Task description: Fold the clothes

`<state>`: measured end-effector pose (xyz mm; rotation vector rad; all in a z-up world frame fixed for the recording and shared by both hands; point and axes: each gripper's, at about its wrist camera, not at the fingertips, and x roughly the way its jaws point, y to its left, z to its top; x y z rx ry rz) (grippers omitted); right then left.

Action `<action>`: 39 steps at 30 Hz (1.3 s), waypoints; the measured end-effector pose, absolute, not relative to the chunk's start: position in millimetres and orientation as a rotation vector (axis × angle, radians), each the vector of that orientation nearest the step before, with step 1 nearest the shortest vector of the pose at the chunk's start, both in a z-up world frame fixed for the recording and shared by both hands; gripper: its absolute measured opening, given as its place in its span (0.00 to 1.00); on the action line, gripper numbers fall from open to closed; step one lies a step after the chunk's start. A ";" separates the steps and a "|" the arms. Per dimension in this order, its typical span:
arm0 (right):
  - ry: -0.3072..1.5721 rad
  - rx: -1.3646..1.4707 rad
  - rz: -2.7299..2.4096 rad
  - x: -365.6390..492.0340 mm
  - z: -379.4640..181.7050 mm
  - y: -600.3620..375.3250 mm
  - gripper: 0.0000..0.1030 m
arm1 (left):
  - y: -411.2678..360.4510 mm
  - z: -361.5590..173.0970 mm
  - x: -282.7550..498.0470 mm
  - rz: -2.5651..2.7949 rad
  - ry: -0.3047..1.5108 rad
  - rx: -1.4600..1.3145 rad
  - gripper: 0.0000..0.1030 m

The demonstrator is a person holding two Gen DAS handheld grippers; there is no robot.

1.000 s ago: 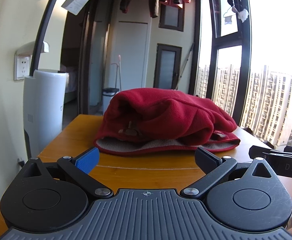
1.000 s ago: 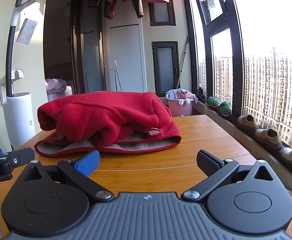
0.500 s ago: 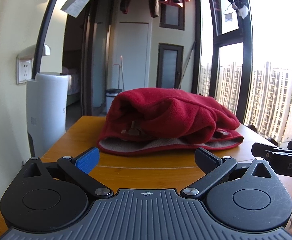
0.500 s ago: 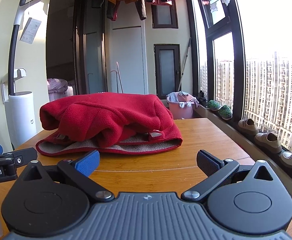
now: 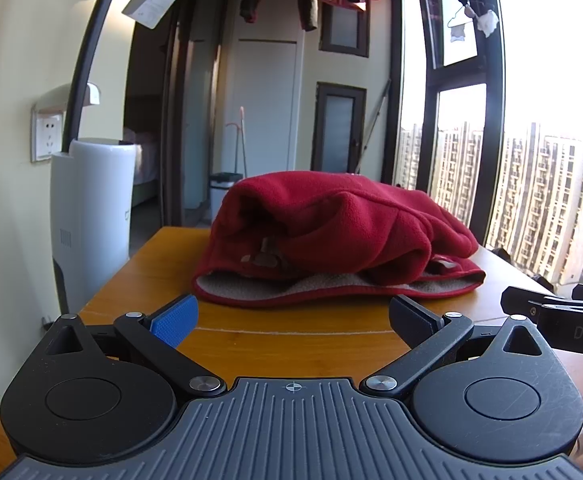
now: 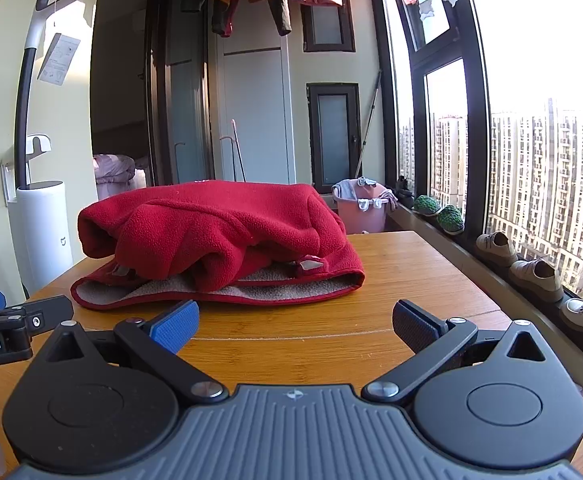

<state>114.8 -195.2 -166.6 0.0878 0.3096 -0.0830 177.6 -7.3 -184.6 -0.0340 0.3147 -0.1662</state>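
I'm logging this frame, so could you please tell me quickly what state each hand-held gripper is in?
Left hand-held gripper: open, holding nothing, short of the red fleece.
Right hand-held gripper: open, holding nothing.

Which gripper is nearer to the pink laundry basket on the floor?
Right. The right gripper sits on the window side of the table, facing the pink laundry basket beyond the far edge; the left gripper is further left, toward the wall.

Both views tilt up slightly; red fleece (image 5: pixel 331 236) sits lower, nearer the spread fingers (image 5: pixel 173 320).
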 end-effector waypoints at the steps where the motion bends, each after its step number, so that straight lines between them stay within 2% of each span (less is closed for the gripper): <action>1: 0.309 0.088 -0.083 114.6 -166.6 -195.4 1.00 | -7.4 -184.5 177.4 -0.166 0.315 -0.034 1.00; 39: 0.308 0.107 -0.080 115.0 -165.4 -199.6 1.00 | -5.8 -184.0 176.3 -0.165 0.321 -0.055 1.00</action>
